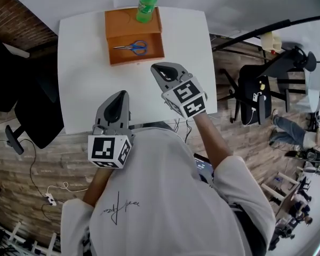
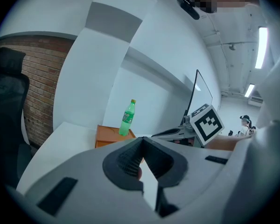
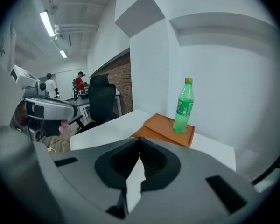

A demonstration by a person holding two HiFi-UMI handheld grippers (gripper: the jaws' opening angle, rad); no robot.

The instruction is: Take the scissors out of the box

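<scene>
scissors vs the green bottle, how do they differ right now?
Pose: the scissors lie flat; the green bottle stands upright.
Place: scissors are inside the open compartment of the orange box; bottle stands on its covered rear part.
Look: scissors have blue handles; bottle is green with a yellow cap.
Shared: both are at the same box, untouched.

Scissors (image 1: pixel 132 47) in box (image 1: pixel 136 60); bottle (image 1: pixel 146 5) atop
</scene>
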